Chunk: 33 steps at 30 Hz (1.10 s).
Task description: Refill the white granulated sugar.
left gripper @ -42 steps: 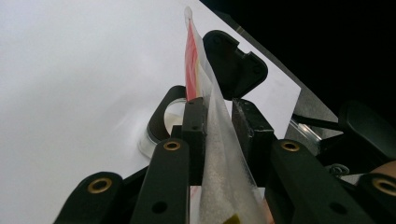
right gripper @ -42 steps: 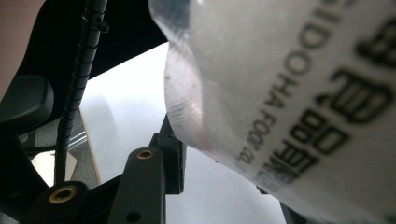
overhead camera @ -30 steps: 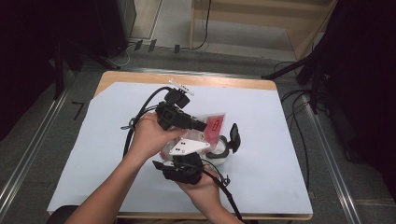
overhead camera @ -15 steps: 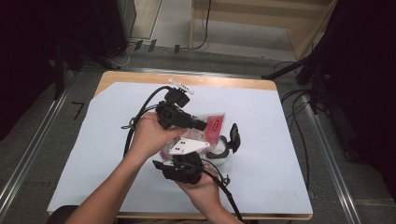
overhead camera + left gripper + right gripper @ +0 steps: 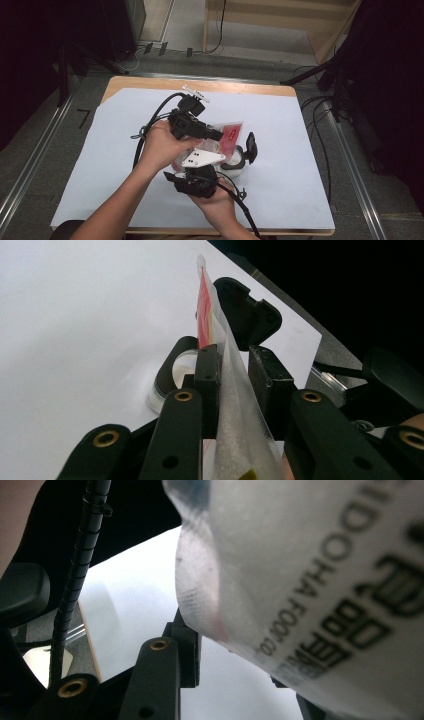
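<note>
A clear plastic bag (image 5: 231,136) with a red label is held up over the middle of the table. My left gripper (image 5: 217,135) reaches in from the left, its pads (image 5: 207,385) closed on the bag (image 5: 235,405), seen edge-on. My right gripper (image 5: 205,151), under its grey plate, comes from below near the table's front. The printed bag (image 5: 320,570) hangs close across its jaws (image 5: 240,665) and hides the right one. Just beyond the bag stands a small round container (image 5: 236,165) with its black lid (image 5: 251,146) flipped open.
A white sheet (image 5: 300,150) covers most of the wooden table (image 5: 240,86). Black cables (image 5: 320,125) trail on the floor to the right. Metal rails (image 5: 45,135) run along the left side, and wooden furniture (image 5: 280,20) stands at the back.
</note>
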### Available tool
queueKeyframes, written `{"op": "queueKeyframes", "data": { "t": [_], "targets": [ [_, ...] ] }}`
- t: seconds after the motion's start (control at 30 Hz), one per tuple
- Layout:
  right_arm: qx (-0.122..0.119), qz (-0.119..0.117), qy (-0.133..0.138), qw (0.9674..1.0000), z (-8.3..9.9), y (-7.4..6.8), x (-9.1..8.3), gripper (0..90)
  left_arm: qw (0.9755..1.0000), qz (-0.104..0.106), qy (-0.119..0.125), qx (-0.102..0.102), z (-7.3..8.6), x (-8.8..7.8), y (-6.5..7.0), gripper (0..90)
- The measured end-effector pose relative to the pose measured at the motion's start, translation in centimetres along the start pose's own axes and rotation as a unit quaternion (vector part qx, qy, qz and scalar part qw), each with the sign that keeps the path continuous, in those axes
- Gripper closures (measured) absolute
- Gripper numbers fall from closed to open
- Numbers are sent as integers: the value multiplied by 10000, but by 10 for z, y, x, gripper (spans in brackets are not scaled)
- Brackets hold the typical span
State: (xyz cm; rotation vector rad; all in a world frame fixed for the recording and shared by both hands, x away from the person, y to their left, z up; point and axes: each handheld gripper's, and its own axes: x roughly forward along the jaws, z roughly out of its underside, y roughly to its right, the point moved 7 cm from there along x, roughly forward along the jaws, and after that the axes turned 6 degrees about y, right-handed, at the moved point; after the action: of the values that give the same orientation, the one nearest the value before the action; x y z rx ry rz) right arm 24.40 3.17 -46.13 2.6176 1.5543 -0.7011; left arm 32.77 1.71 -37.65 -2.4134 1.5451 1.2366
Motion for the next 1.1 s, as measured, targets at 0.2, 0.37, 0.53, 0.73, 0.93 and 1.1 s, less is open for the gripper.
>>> {"op": "queueKeyframes", "data": {
  "t": [0.2, 0.37, 0.53, 0.73, 0.93, 1.1],
  "targets": [
    [12, 9, 20, 10000, 0, 0, 0, 645, 10000, 22, 19, 23, 0, 0, 2, 758],
    [-15, 6, 7, 10000, 0, 0, 0, 645, 10000, -13, 3, 46, 0, 0, 0, 759],
    [-44, 18, -29, 10000, 0, 0, 0, 645, 10000, 17, 12, -30, 0, 0, -2, 758],
    [3, 44, -3, 10000, -1, 0, 0, 644, 10000, 57, 40, -19, -1, 0, -1, 754],
    [-29, 62, 25, 10000, -2, 0, -2, 644, 10000, 33, 21, 22, -4, -1, 2, 755],
    [-131, 148, 88, 9998, -4, 4, -3, 643, 9999, 39, 68, 99, -7, 0, 5, 754]
  ]
}}
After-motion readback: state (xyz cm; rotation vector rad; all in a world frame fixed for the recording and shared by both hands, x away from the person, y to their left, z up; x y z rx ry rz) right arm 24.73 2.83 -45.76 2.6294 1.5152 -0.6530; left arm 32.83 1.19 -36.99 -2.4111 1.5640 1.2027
